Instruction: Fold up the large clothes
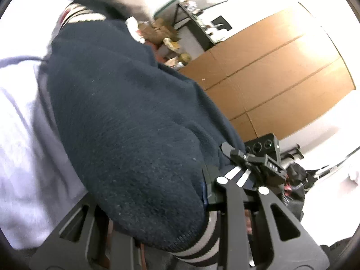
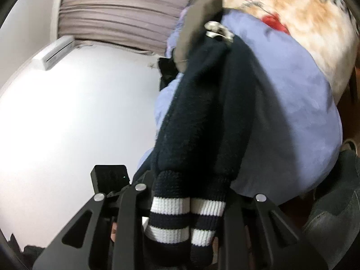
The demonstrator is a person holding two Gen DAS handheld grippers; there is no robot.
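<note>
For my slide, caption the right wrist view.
Right gripper clamps the navy sweater's striped hem above lilac bedding.

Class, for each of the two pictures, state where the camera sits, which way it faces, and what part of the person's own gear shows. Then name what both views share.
Left wrist view: sits on the left gripper, looks forward along its fingers at a navy sweater on a pale sheet, brown wardrobe behind; the right gripper shows too.
Right wrist view: sits on the right gripper, looks along its fingers at the striped cuff, white wall and curtain behind.
Shared: the sweater, gripped by both.
</note>
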